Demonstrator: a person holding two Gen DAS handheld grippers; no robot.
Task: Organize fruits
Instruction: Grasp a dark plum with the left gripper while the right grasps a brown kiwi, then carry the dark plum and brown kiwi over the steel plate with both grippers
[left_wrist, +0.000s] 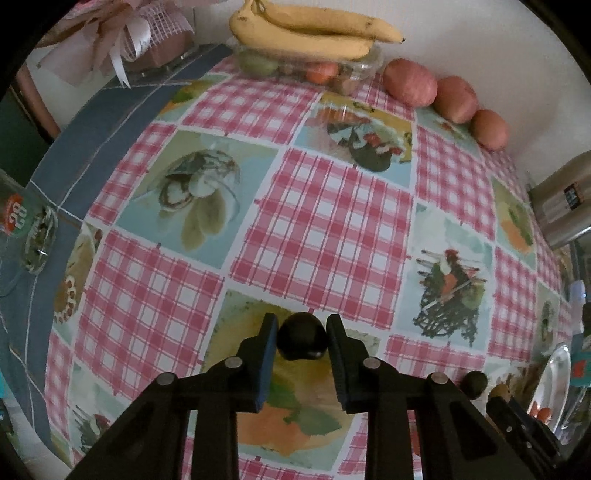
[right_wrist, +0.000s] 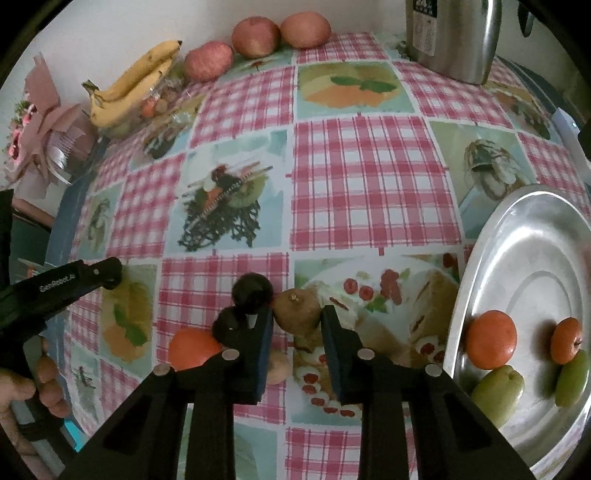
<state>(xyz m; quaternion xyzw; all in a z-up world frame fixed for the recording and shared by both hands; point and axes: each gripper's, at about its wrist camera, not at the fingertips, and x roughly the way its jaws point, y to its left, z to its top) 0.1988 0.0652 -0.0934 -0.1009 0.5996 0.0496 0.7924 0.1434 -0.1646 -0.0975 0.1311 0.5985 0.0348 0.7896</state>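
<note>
1. The left gripper (left_wrist: 302, 334) points steeply down at the tabletop (left_wrist: 332, 221), and its jaws are clamped on a small dark round fruit (left_wrist: 302, 341). The fruit sits squarely between the two pads, low against the cloth, so this looks like a grip just taken in order to lift it.

2. The right gripper (right_wrist: 297, 325) also points steeply down, with its jaws clamped on a brown kiwi-like fruit (right_wrist: 298, 310). The fruit is caught near the fingertips, which leaves its far side showing. That hold should serve for a short carry.

3. The steel tray (right_wrist: 517, 258) lies at the near right corner of the tabletop, just beside the right gripper. It already holds two oranges (right_wrist: 490, 339) and two green fruits (right_wrist: 498, 387), so I judge it to be the collecting place, and the brown fruit to be bound for it.

4. Loose fruit remains near the near edge, left of the right gripper: two more dark fruits (right_wrist: 253, 290) touching each other, and an orange (right_wrist: 192, 347) just beside them. They form the pile that the sorting draws from.

5. Along the far edge, against the wall, three apples (right_wrist: 255, 37) stand in a row. Bananas (left_wrist: 310, 33) rest on top of a clear container (left_wrist: 362, 68) holding other fruit. These look already set in order by kind.

6. A steel jug (right_wrist: 450, 37) stands at the far right corner, well apart from the work.

7. Both grips are at the start of a lift. The round dark fruit could roll out if it is held too lightly.
</note>
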